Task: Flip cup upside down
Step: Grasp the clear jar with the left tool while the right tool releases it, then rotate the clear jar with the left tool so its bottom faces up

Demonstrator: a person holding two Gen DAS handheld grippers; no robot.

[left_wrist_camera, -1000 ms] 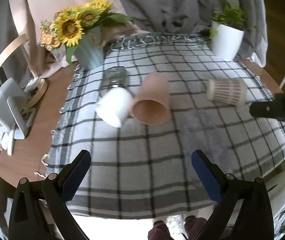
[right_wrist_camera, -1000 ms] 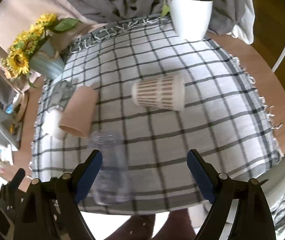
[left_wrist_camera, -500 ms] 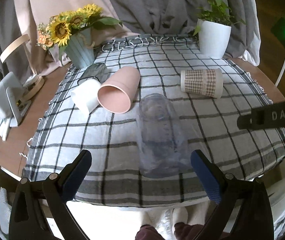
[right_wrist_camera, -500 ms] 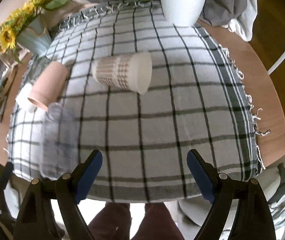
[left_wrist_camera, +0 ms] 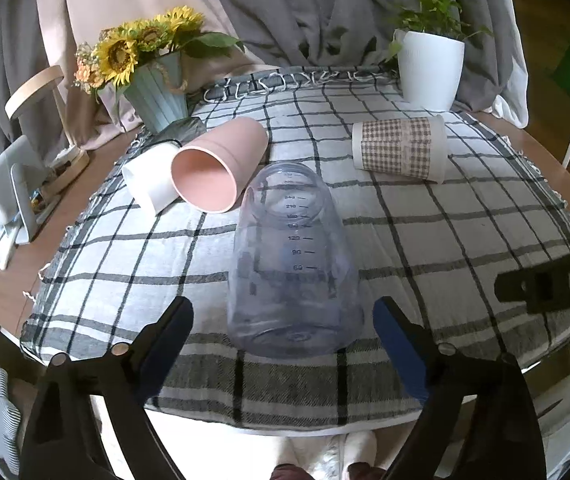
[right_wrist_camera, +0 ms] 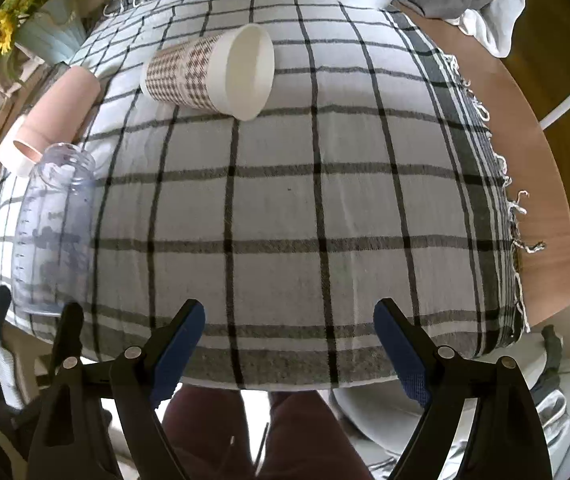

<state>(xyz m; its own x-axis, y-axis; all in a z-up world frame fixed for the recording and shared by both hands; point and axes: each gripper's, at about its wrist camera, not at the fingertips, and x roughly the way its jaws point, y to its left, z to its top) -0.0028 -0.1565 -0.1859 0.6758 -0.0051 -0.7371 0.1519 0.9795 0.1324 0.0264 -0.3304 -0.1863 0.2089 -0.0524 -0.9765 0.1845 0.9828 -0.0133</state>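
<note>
A clear plastic measuring cup lies on its side on the checked cloth, base toward me; it also shows in the right wrist view. My left gripper is open, its blue pads either side of the cup's base, apart from it. A pink cup, a white cup and a houndstooth paper cup also lie on their sides. My right gripper is open and empty over the cloth's near edge, well short of the paper cup.
A sunflower vase stands at the back left and a white plant pot at the back right. The checked cloth covers a round wooden table. A lamp and small devices sit left.
My left gripper dropped lower and closer to the clear cup, which now sits between its open fingers. My right gripper moved right and nearer the table, so the paper cup looks larger.
</note>
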